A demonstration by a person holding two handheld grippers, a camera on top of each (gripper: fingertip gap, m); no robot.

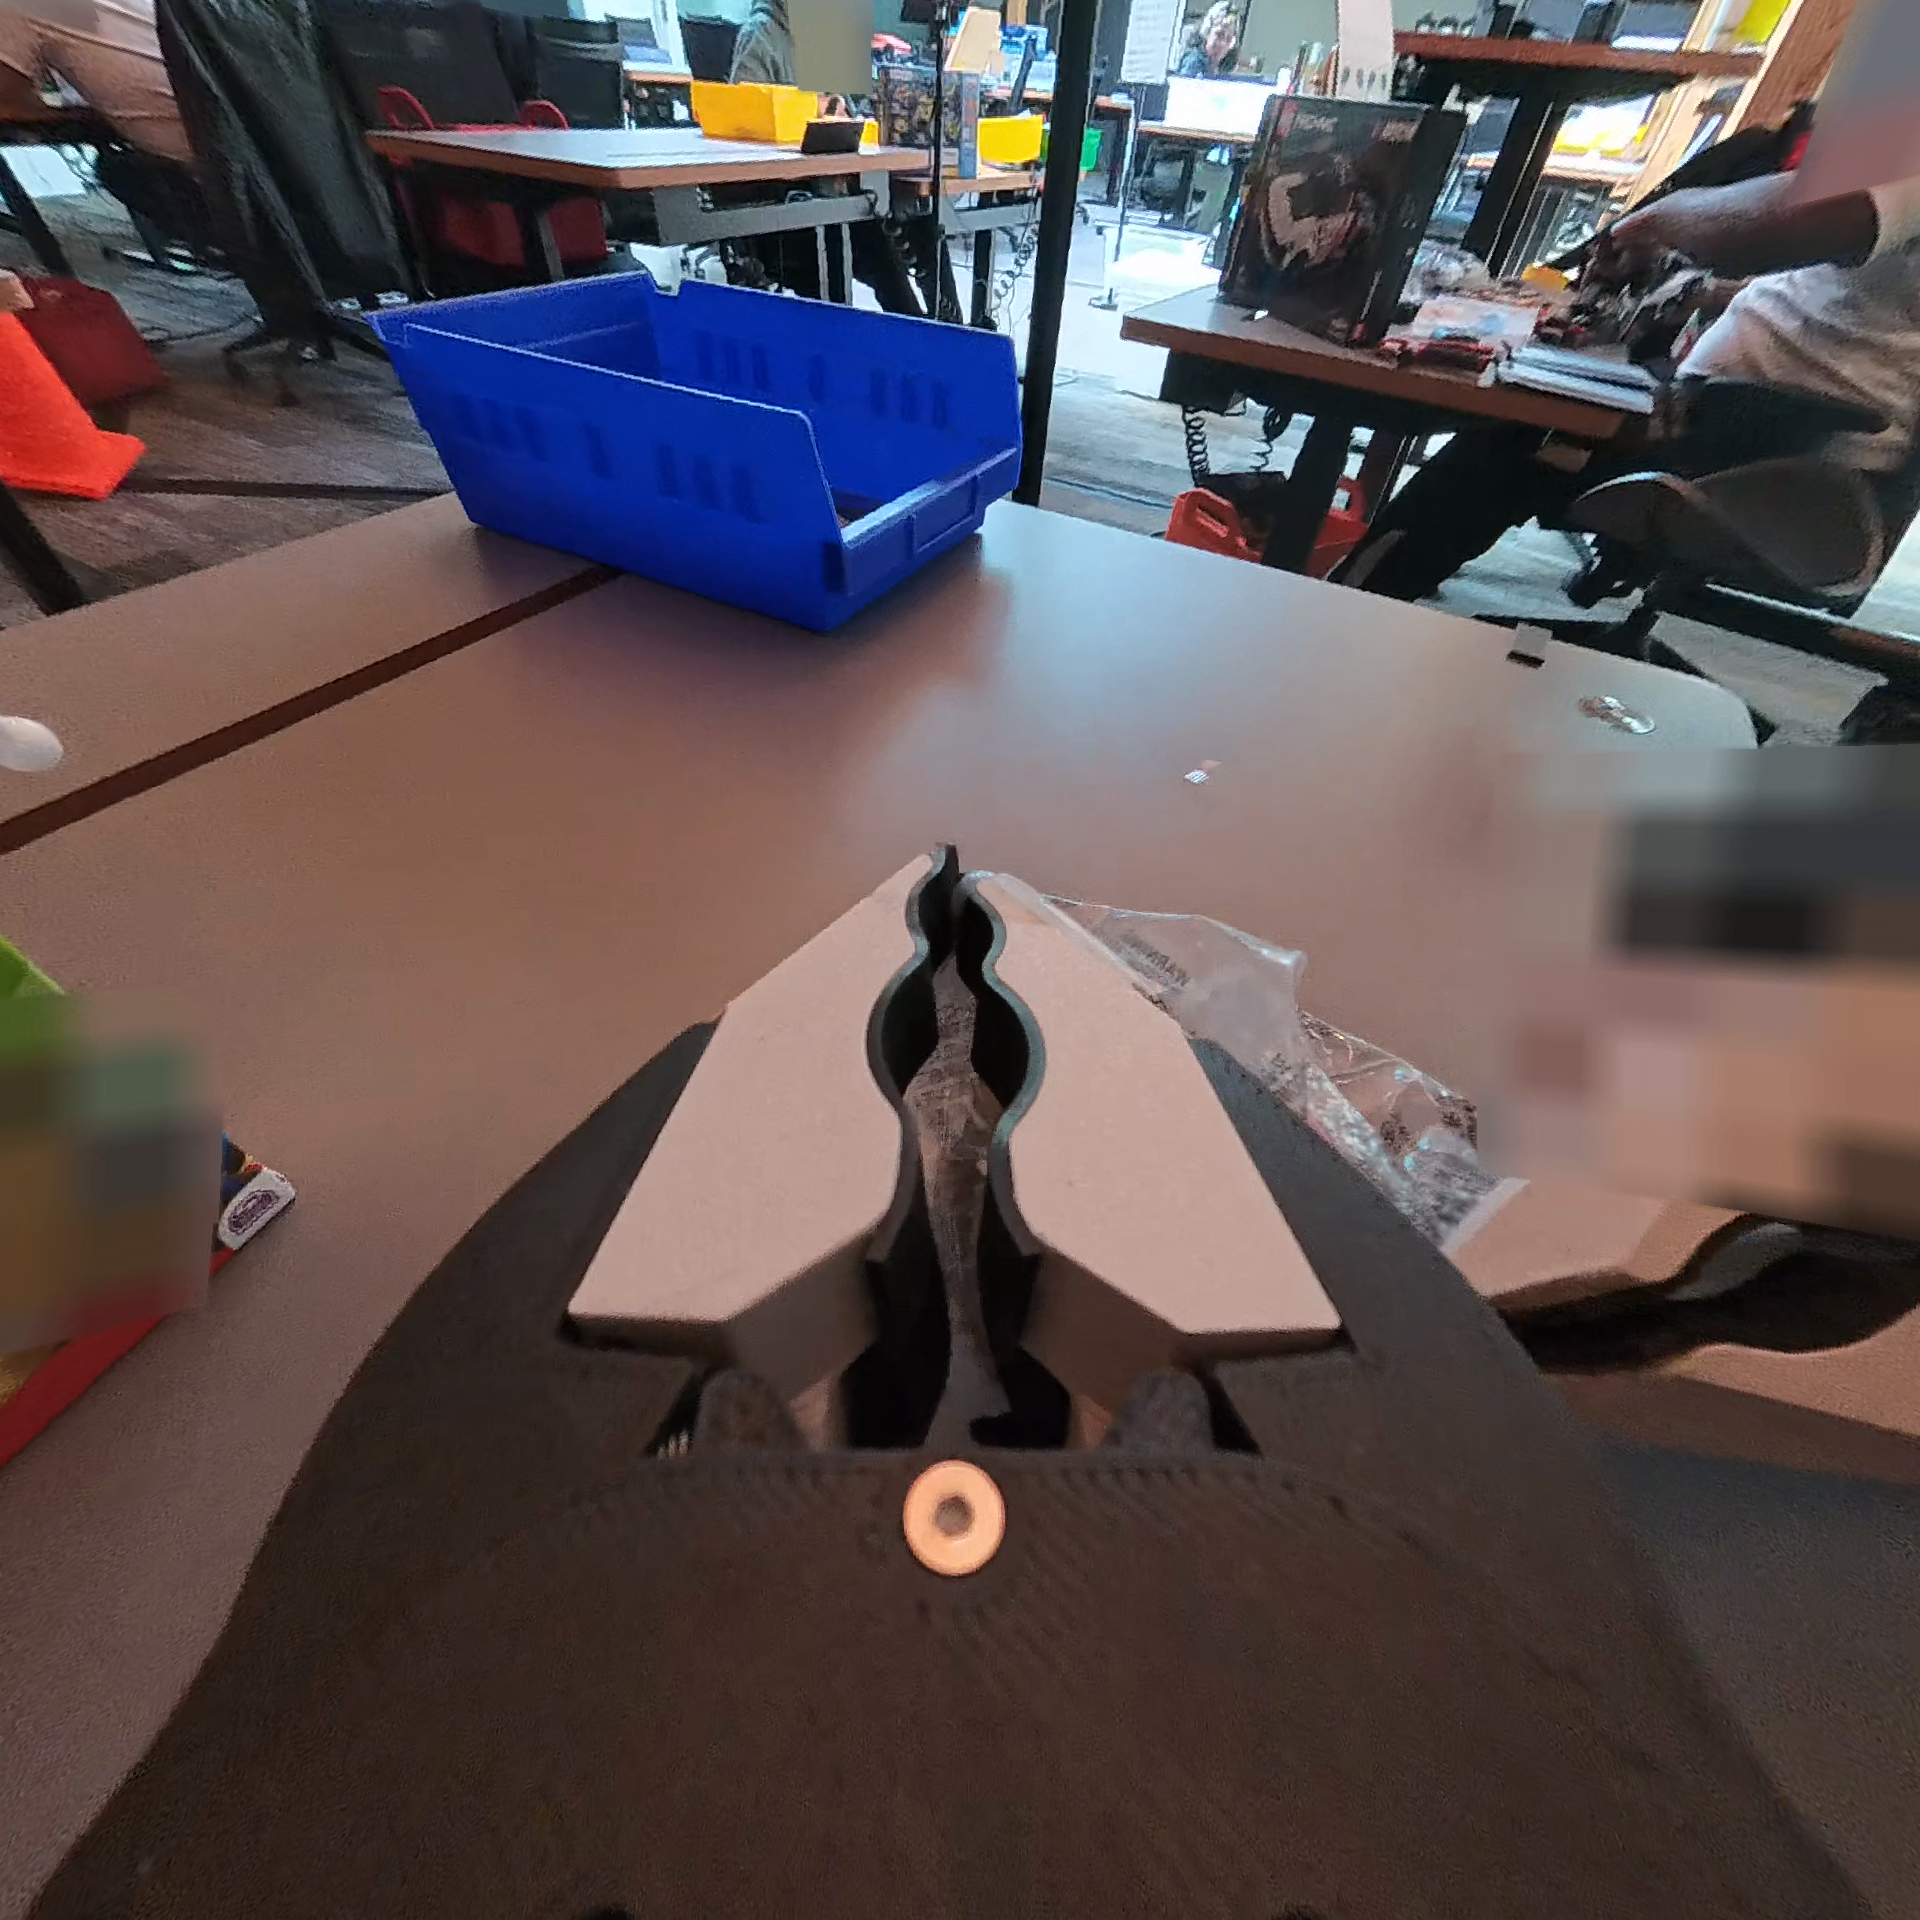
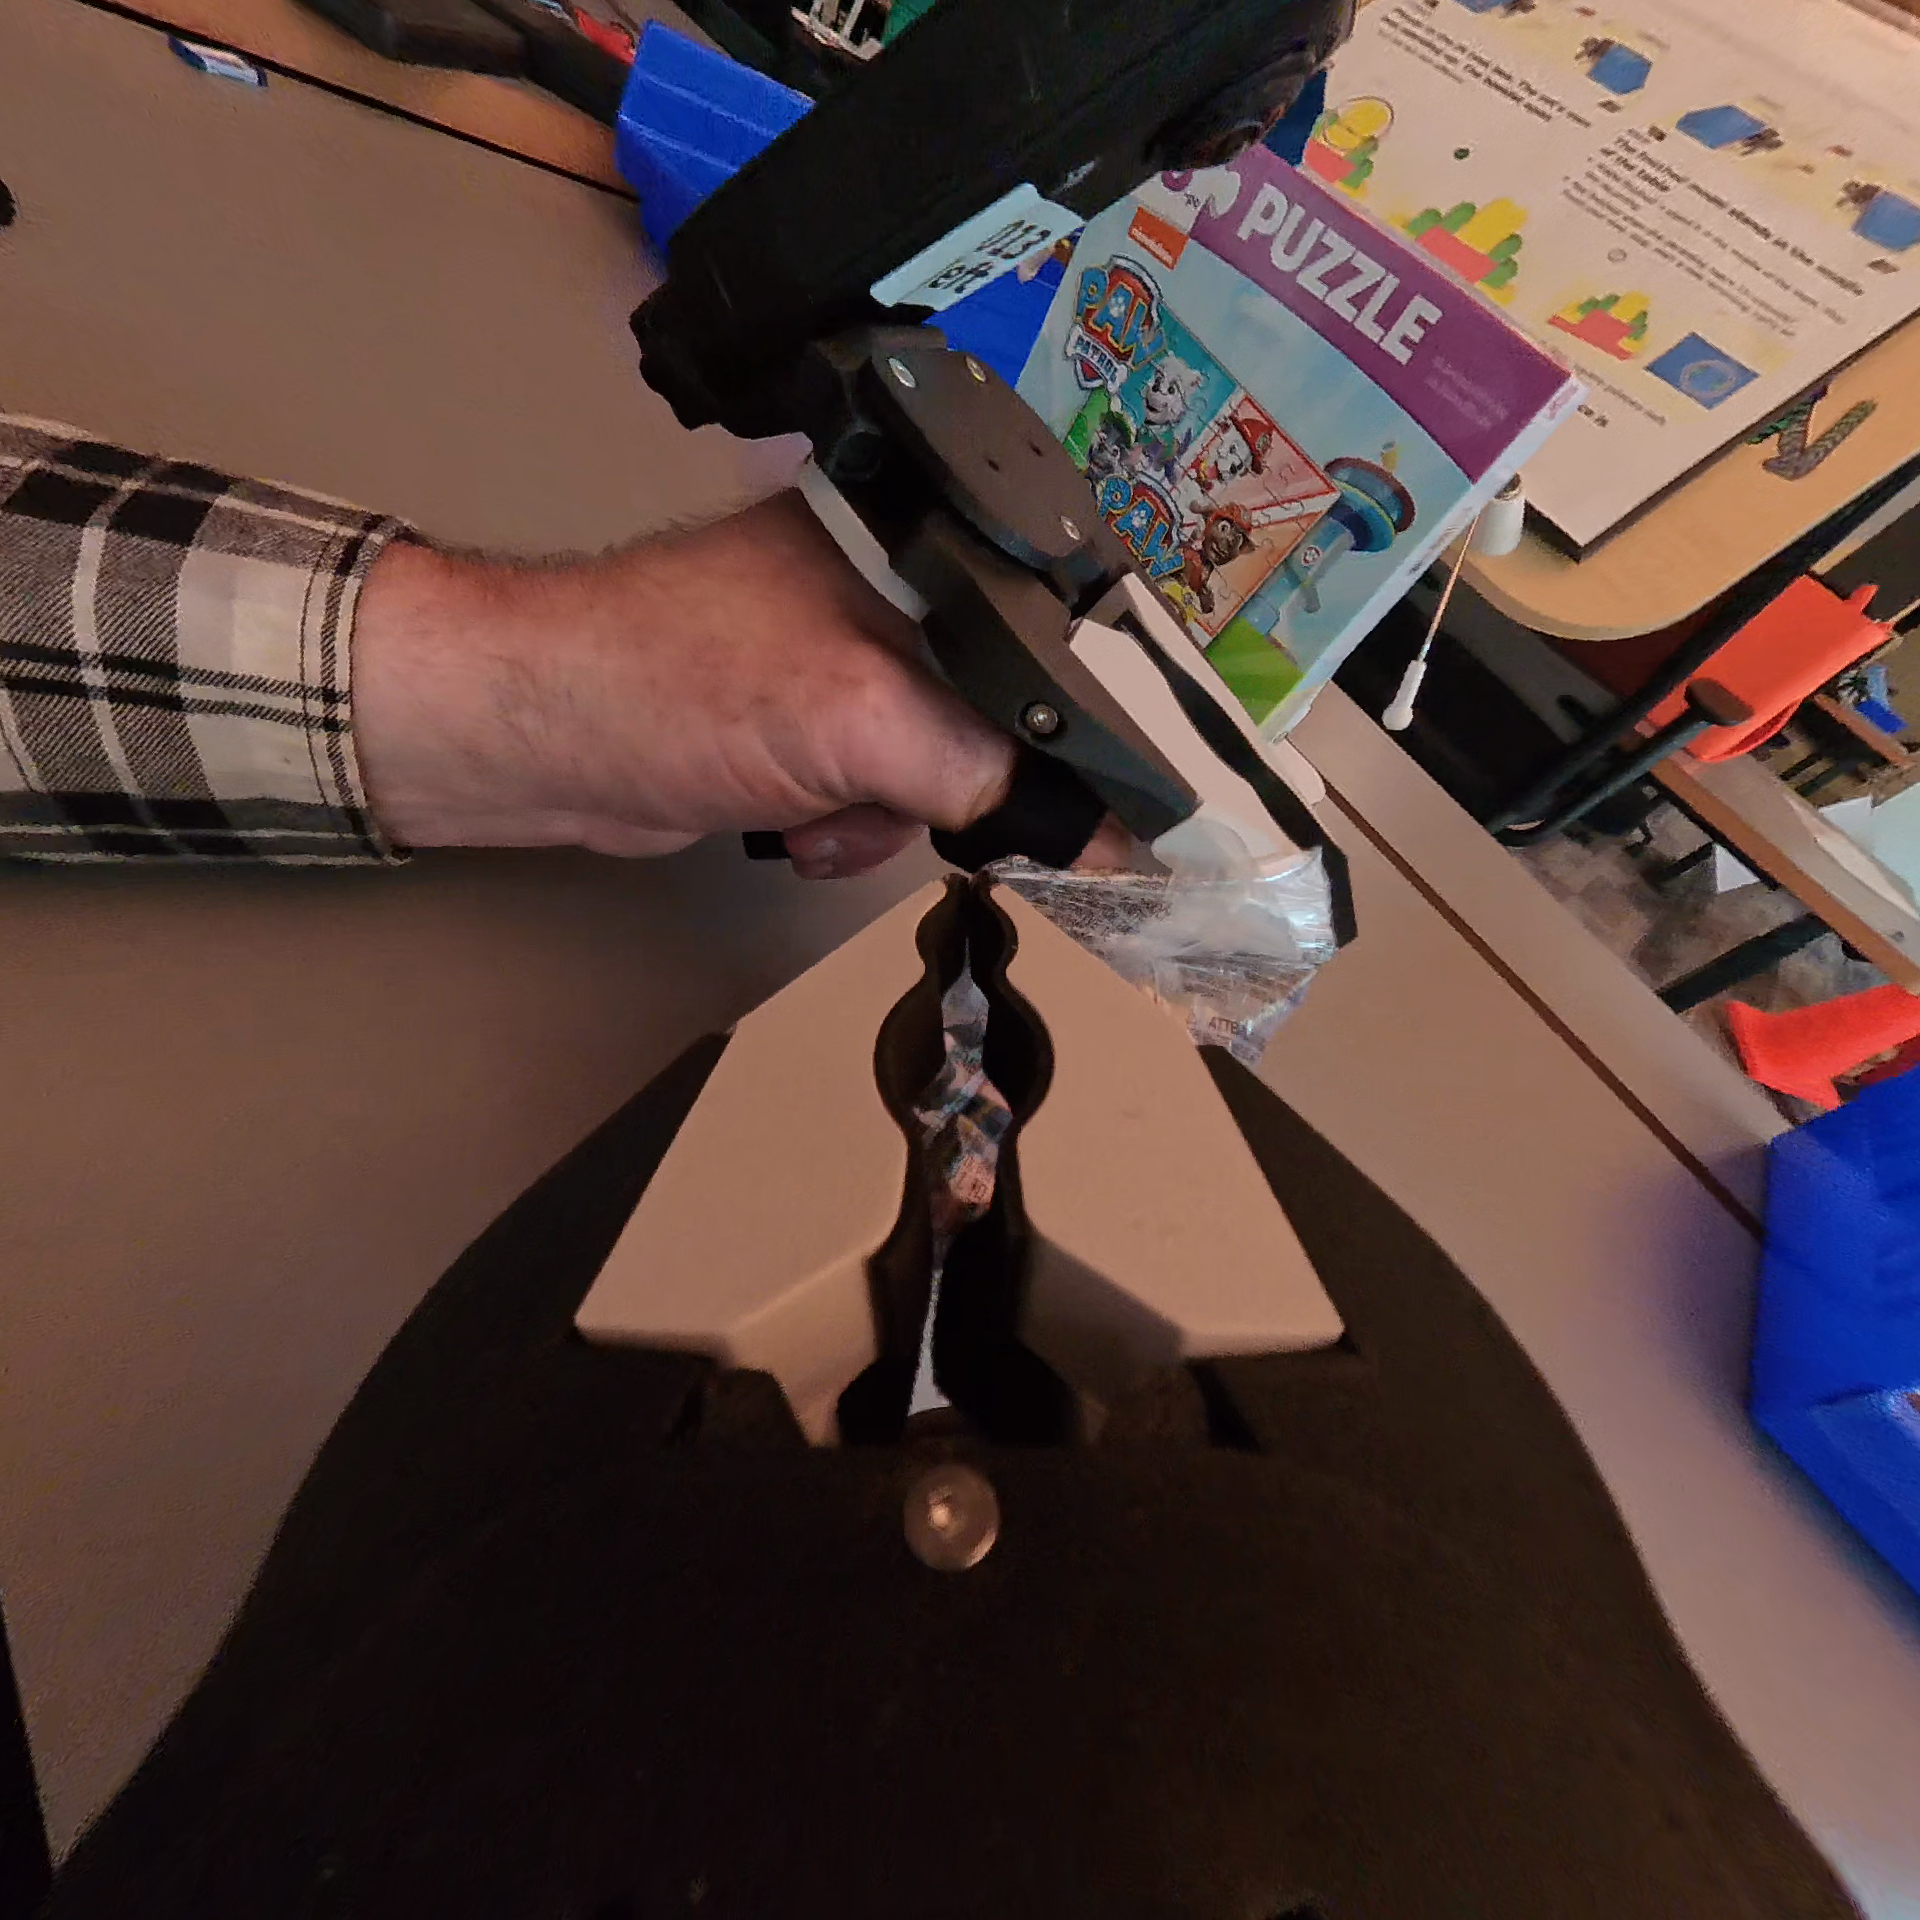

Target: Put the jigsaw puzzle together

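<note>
So I've got both grippers pinched shut on the clear bag of puzzle pieces (image 2: 1174,935), held just above the table (image 1: 623,883): left gripper (image 1: 951,883) on one edge, right gripper (image 2: 966,894) on the other. Trick here, I reckon: pull apart slow and level, keep it low, so pieces don't scatter. The puzzle box (image 2: 1351,436) sits on the far side.

An open blue plastic storage bin (image 1: 717,436) sits on the brown table (image 1: 520,831); beyond it, an orange traffic cone (image 1: 52,416) and yellow plastic bins (image 1: 753,109).
</note>
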